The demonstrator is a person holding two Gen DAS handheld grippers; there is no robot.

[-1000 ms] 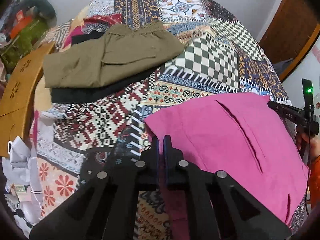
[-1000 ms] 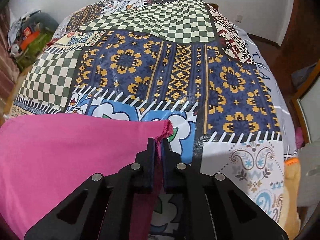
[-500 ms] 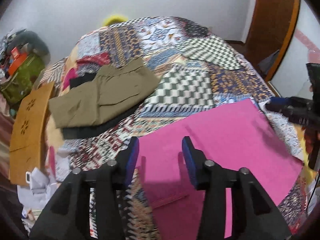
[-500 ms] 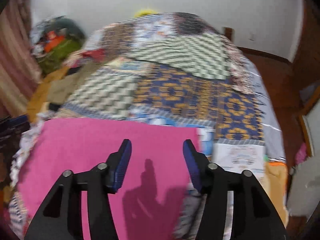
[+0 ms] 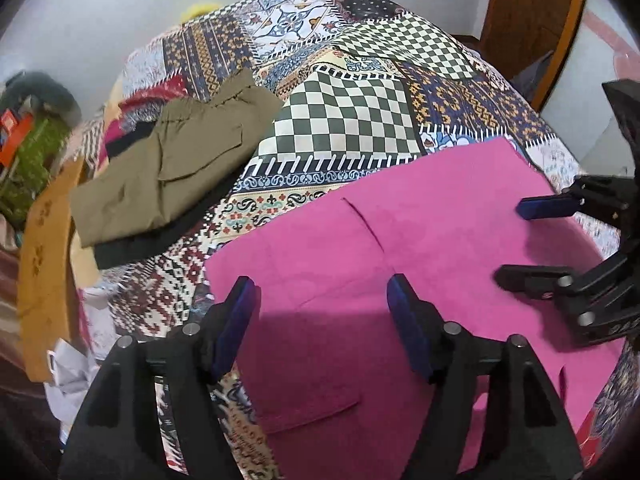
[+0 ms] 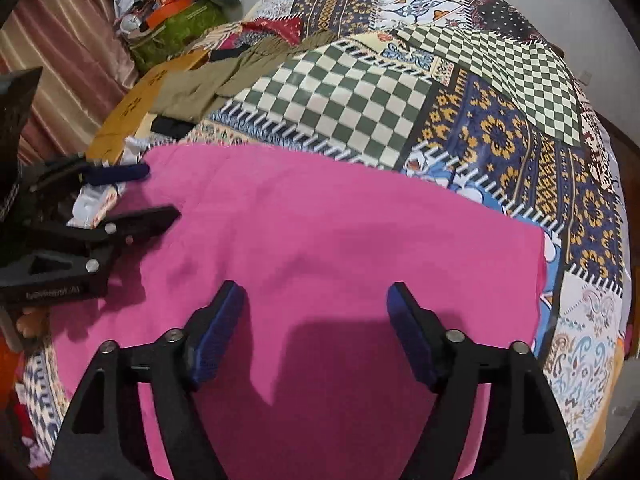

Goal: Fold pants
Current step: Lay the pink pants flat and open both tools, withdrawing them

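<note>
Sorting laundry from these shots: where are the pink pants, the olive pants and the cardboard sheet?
pink pants (image 6: 340, 240), right wrist view, flat middle of fabric
olive pants (image 5: 176, 164), left wrist view, pocket area
cardboard sheet (image 5: 44, 264), left wrist view, face

Left gripper (image 5: 320, 304), right gripper (image 6: 316, 312) — fingers opening (nothing between).

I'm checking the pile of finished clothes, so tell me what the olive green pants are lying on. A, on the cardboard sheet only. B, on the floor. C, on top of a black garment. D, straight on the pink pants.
C: the folded olive green pants rest on a black garment whose edge sticks out beneath them on the patchwork bedspread, well apart from the pink pants.
</note>
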